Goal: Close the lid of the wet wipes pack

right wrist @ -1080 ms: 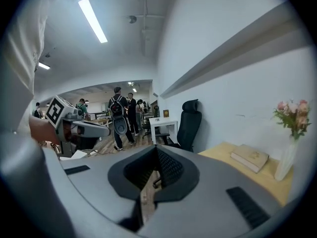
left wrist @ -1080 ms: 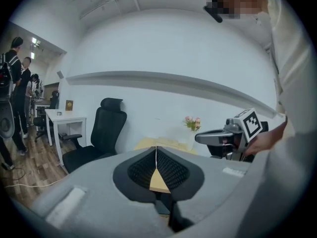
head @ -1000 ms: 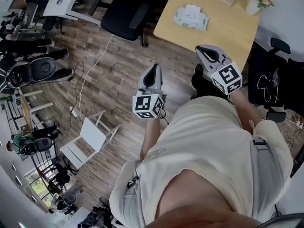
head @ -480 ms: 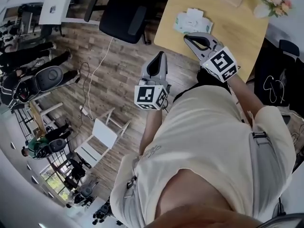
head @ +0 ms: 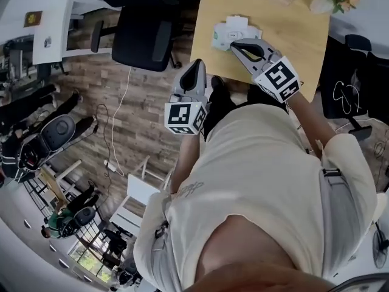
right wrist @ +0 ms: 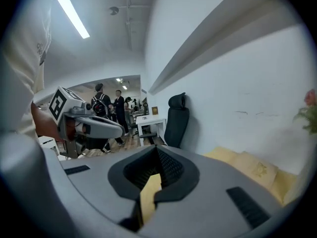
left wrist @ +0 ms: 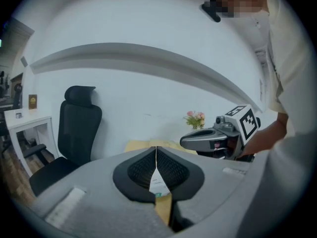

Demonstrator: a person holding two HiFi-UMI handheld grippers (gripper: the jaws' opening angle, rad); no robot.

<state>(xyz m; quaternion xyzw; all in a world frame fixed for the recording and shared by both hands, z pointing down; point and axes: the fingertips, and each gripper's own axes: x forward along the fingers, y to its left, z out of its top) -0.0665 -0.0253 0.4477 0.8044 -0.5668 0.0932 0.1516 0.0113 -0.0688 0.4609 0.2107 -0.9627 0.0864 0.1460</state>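
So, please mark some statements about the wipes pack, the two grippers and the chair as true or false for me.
1. The wet wipes pack lies on the wooden table. True.
2. The left gripper grips the pack. False: its jaws are together on nothing, and it hangs short of the pack, by the table's near edge.
3. The right gripper is nearer to the pack than the left one. True: in the head view its tips reach the pack's near side.
4. The office chair beside the table is white. False: it is black.
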